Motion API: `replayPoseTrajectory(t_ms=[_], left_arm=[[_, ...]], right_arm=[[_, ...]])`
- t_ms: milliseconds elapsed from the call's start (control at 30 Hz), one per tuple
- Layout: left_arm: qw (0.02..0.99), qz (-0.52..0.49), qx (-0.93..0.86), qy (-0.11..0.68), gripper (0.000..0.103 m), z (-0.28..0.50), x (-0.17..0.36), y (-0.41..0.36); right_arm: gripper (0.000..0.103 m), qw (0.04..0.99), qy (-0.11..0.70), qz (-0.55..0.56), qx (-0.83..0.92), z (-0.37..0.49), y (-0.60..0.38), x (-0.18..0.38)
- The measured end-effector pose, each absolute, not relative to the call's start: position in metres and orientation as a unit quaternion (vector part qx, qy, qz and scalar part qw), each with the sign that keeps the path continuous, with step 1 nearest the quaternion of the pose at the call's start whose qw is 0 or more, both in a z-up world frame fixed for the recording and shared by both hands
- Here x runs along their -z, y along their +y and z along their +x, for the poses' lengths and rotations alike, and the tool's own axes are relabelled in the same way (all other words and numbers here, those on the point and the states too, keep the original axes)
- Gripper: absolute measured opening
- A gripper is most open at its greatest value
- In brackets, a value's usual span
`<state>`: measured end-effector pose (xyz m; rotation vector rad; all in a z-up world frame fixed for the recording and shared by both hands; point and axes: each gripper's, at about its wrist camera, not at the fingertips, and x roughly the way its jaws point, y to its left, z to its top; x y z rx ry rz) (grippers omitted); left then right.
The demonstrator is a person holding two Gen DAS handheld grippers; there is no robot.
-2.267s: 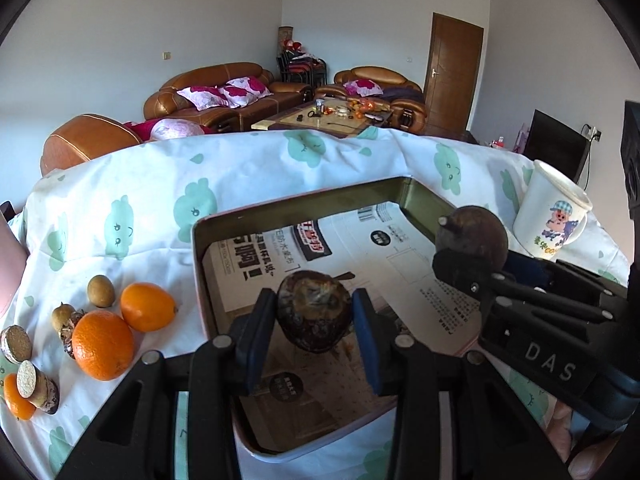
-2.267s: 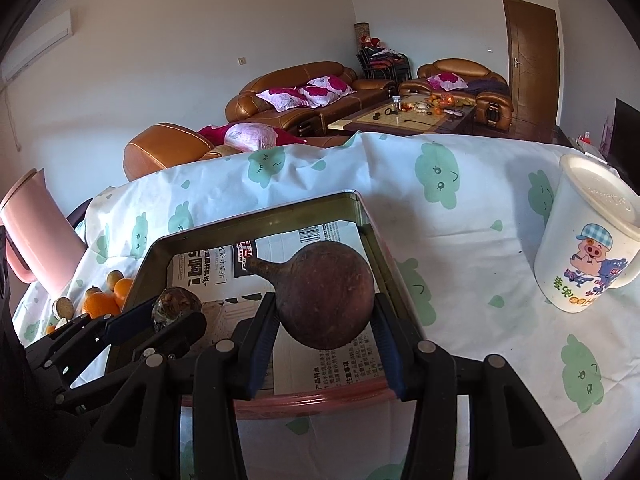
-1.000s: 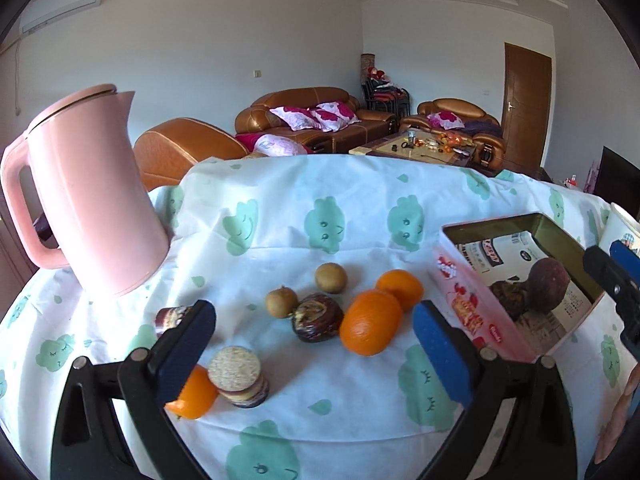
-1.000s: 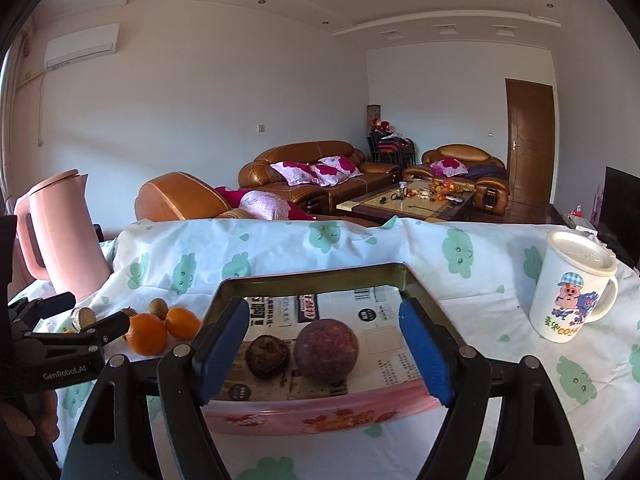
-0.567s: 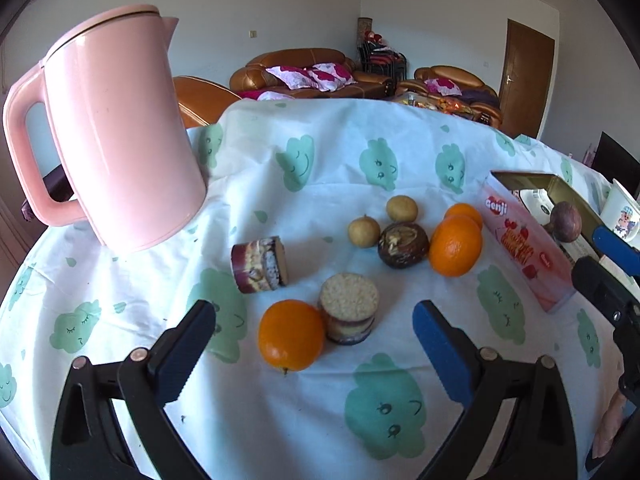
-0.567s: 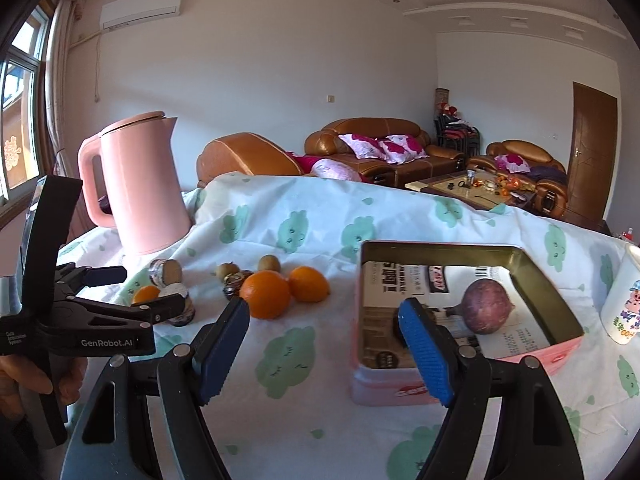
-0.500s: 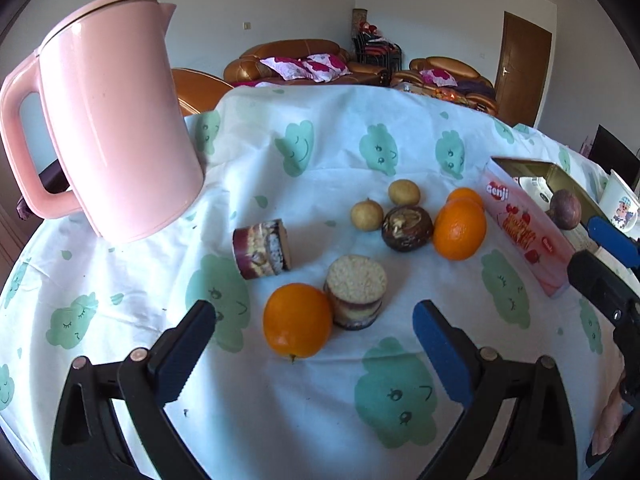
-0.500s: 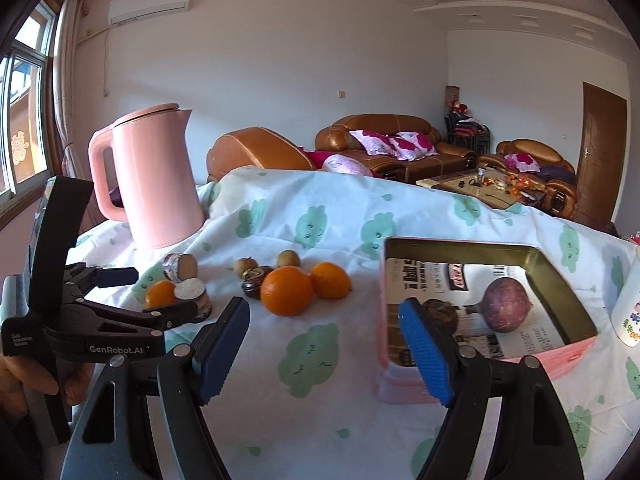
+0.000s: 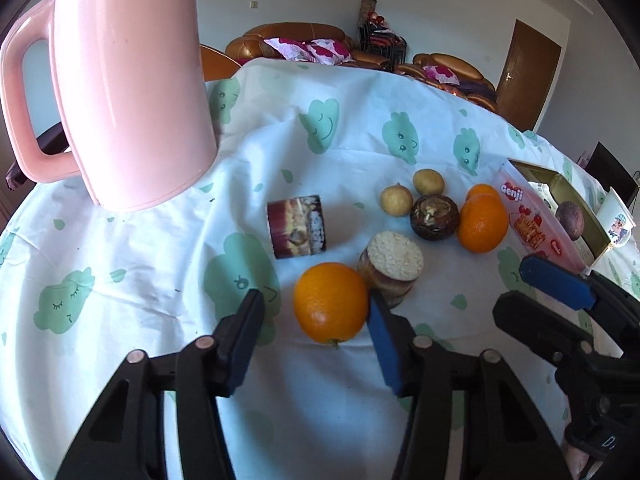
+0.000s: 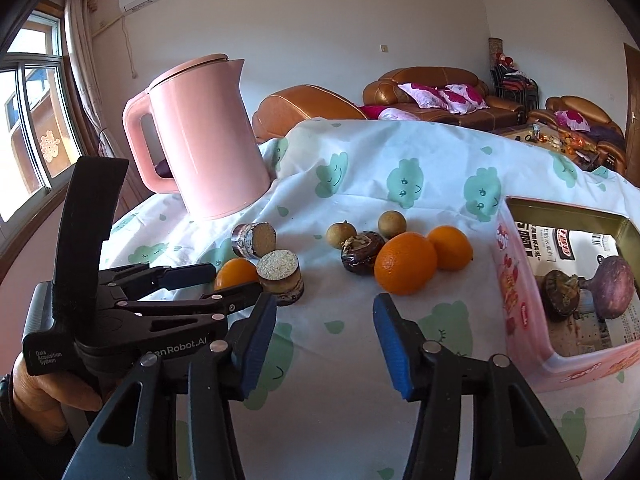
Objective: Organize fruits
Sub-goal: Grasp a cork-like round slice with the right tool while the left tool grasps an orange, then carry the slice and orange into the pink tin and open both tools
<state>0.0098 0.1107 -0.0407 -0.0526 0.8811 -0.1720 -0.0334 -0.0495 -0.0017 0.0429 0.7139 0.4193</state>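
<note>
My left gripper [image 9: 316,336] is open, its jaws on either side of an orange [image 9: 331,307] lying on the tablecloth, not closed on it. That orange shows in the right wrist view [image 10: 236,273] behind the left gripper [image 10: 228,280]. My right gripper [image 10: 325,338] is open and empty, just short of a bigger orange [image 10: 405,263] with another orange [image 10: 450,248] behind it. A dark mangosteen [image 10: 362,258] and two small brown fruits [image 10: 392,224] lie nearby. The pink tin [image 10: 520,312] at right holds a purple fruit [image 10: 612,292] and a dark fruit [image 10: 560,290].
A pink kettle [image 10: 200,140] stands at the back left. Two round wrapped cakes [image 10: 280,276] lie by the left orange. A white mug [image 9: 618,224] stands beyond the tin. The table drops off at the far edge toward sofas.
Both grippers let go of their fruits in the tin and swung left. The left gripper has moved down to the near orange and narrowed around it; the right has come closer to the oranges.
</note>
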Motion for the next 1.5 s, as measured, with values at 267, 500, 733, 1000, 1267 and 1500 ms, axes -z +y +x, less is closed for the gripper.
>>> replayPoseTrajectory(t_ms=[267,500,733,1000,1267,1500], left_arm=[[0.916,-0.052,0.054,0.395,0.037,0.005,0.028,0.126],[0.934,-0.110,-0.012,0.339,0.037,-0.001,0.010,0.157],[0.934,-0.116,-0.032,0.337,0.037,0.003,0.014,0.157],[0.949,-0.092,-0.027,0.300,0.037,-0.004,0.010,0.142],[0.955,-0.110,-0.016,0.275,0.037,-0.009,0.006,0.132],[0.958,-0.074,0.023,0.276,0.037,-0.012,0.002,0.086]], right_arm=[[0.053,0.894,0.385,0.056,-0.221,-0.008,-0.034,0.011],[0.053,0.893,0.395,0.043,-0.210,0.012,-0.007,0.016],[0.038,0.874,0.431,0.042,-0.220,0.023,0.003,0.027],[0.036,0.903,0.371,0.053,-0.211,-0.001,-0.019,0.006],[0.036,0.933,0.315,0.049,-0.168,-0.023,-0.062,-0.016],[0.036,0.948,0.288,0.068,-0.114,-0.023,-0.117,-0.033]])
